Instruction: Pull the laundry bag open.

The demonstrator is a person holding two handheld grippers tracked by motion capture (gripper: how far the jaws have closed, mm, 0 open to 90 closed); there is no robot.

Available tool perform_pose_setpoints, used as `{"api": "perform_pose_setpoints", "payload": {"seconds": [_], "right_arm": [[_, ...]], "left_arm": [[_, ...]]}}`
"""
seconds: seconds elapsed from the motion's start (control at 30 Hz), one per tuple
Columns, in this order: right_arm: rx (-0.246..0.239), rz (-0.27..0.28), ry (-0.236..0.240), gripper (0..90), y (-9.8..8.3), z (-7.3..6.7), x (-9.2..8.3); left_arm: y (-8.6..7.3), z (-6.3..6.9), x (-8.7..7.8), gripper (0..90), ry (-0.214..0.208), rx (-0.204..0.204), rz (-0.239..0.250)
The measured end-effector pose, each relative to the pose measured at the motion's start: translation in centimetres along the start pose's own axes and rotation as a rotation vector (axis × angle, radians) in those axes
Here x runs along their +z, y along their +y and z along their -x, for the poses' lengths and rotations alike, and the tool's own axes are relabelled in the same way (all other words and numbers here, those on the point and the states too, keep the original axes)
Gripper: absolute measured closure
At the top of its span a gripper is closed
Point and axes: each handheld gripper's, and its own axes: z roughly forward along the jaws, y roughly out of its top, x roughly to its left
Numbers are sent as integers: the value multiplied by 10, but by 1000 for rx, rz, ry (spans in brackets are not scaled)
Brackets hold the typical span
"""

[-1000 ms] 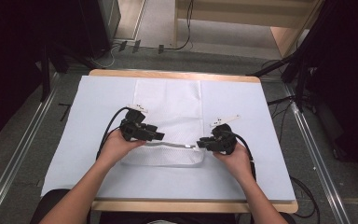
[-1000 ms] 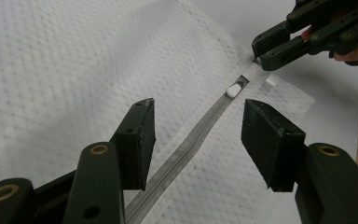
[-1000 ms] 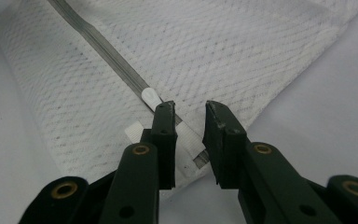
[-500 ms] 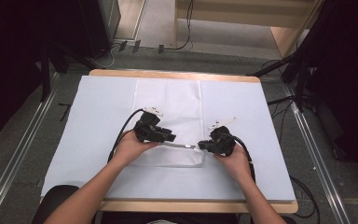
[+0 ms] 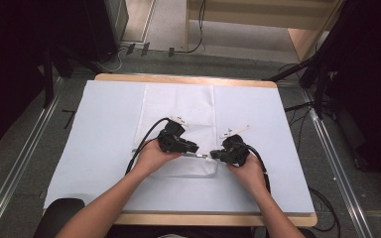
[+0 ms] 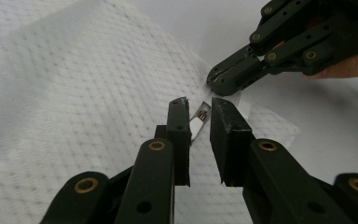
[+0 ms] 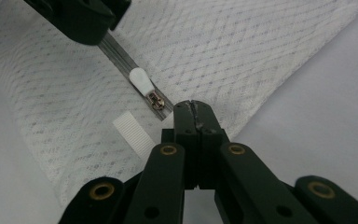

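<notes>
A white mesh pouch (image 5: 178, 106) lies flat on the white table cover, its zipper along the near edge. In the right gripper view my right gripper (image 7: 193, 106) is shut on the zipper's end, just past the metal slider (image 7: 157, 100) and its white pull tab (image 7: 139, 77). My left gripper (image 6: 198, 105) has come up to the slider from the other side. Its jaws have just been closing and still stand a little apart, with the pull tab (image 6: 196, 123) between the tips and untouched. In the high view the left gripper (image 5: 194, 148) and right gripper (image 5: 213, 155) nearly meet.
A white ribbed tag (image 7: 133, 130) sticks out of the pouch beside the zipper. The white cover (image 5: 278, 148) spreads over the wooden table (image 5: 188, 79). Dark stands and cables lie on the floor around it.
My left gripper has slid right along the zipper toward the right gripper and its jaws have narrowed. The right gripper has kept its place.
</notes>
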Motion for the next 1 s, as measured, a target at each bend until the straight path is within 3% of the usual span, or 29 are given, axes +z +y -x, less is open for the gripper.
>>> {"api": "perform_pose_setpoints", "payload": {"seconds": [0.2, 0.47, 0.57, 0.67, 1.0], "right_arm": [[-7, 4, 6, 900, -1, 1, 0], [-10, 23, 0, 900, -3, 0, 0], [-9, 28, 0, 900, -4, 0, 0], [-7, 32, 1, 900, -5, 0, 0], [-7, 30, 4, 900, -4, 0, 0]], "left_arm": [[-2, -2, 8, 777, 6, -6, -6], [-2, -1, 21, 777, 17, 30, -21], [-3, -2, 24, 784, -5, 19, -18], [-4, -1, 26, 793, -13, 38, -27], [-7, 4, 31, 829, -36, 43, -33]]}}
